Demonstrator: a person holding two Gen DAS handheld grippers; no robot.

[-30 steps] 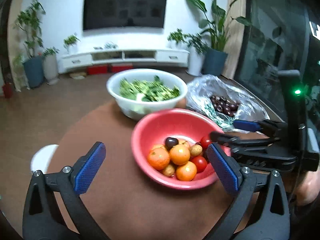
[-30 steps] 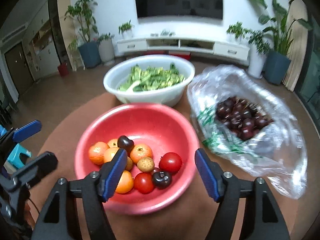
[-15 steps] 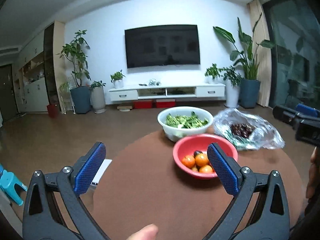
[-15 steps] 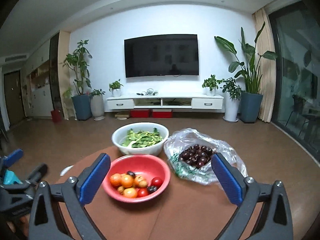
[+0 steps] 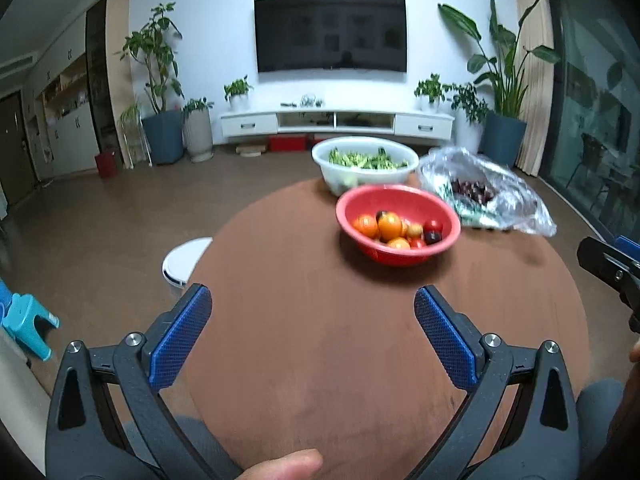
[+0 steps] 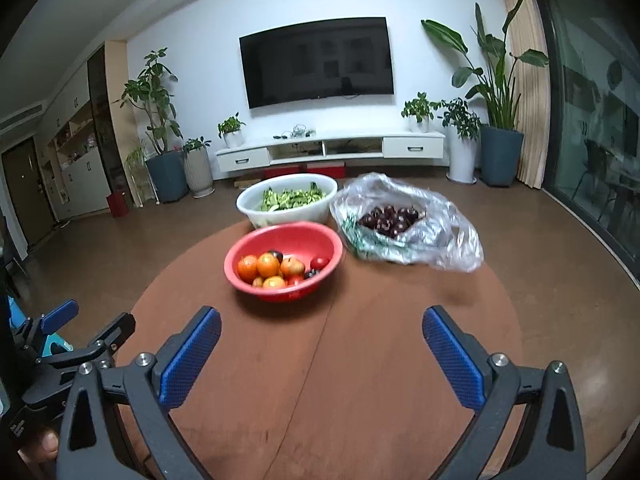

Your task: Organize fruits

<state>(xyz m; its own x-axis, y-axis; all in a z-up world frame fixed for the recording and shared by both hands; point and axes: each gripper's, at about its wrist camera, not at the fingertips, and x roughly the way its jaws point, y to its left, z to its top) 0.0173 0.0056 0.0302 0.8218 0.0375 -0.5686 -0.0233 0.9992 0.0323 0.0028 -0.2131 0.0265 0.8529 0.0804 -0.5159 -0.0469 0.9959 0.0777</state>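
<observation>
A red bowl point(image 5: 416, 204) point(image 6: 312, 236) holds oranges, small red tomatoes and dark cherries on the far half of a round brown table point(image 5: 320, 340) point(image 6: 360, 360). Right of it lies a clear plastic bag of dark cherries point(image 5: 480, 192) point(image 6: 400, 220). My left gripper point(image 5: 312, 320) stands open over the near part of the table, nothing between its blue pads. My right gripper point(image 6: 322, 344) is also open and empty, well short of the bowl. Each gripper shows at the edge of the other's view.
A white bowl of green vegetables point(image 5: 366, 164) point(image 6: 288, 200) stands behind the red bowl. A white round stool point(image 5: 186, 258) sits left of the table, a teal stool point(image 5: 28, 320) on the floor. A thumb point(image 5: 280, 466) shows at the bottom edge.
Both grippers pulled back from over the red bowl toward the table's near edge, so bowls and bag look smaller. The right gripper's jaws spread wider; the left stayed open.
</observation>
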